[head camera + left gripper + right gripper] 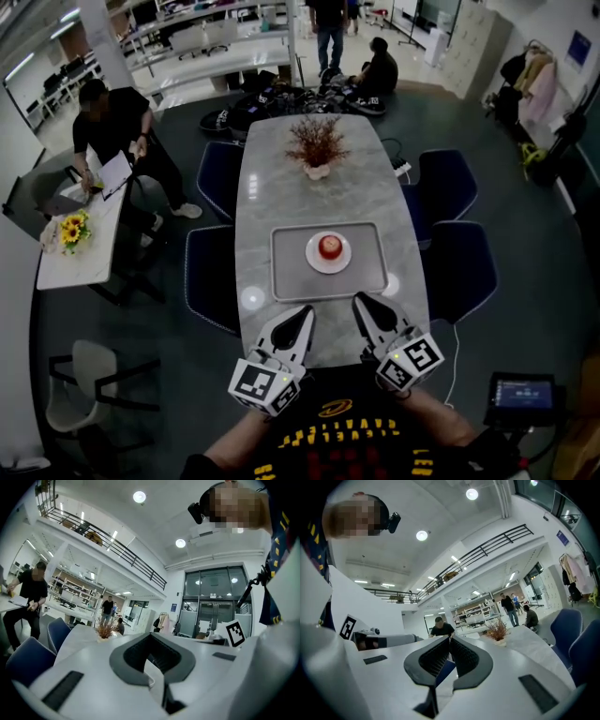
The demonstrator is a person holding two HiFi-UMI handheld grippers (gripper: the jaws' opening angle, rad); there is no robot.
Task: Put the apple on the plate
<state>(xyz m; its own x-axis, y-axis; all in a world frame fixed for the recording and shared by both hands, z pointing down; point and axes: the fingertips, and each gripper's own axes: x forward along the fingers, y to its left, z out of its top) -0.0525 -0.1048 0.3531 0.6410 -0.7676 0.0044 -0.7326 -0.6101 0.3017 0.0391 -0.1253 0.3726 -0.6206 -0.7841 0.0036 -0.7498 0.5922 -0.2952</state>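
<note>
A red apple (329,247) sits on a small white plate (313,262), in the middle of a grey tray (286,277) on the long marble table (272,187). Both grippers are held close to the person's body at the table's near end, short of the tray and apart from the apple. My left gripper (305,315) is shut with nothing in it, and so is my right gripper (360,300). In the left gripper view the left gripper (151,633) has its tips together. The right gripper (450,638) looks the same in its own view. Neither gripper view shows the apple.
A dried plant in a vase (317,147) stands at the table's far half. Dark blue chairs (208,277) line both long sides. A person (117,127) bends over a side desk with sunflowers (71,231) at the left. A small screen (523,396) is at the lower right.
</note>
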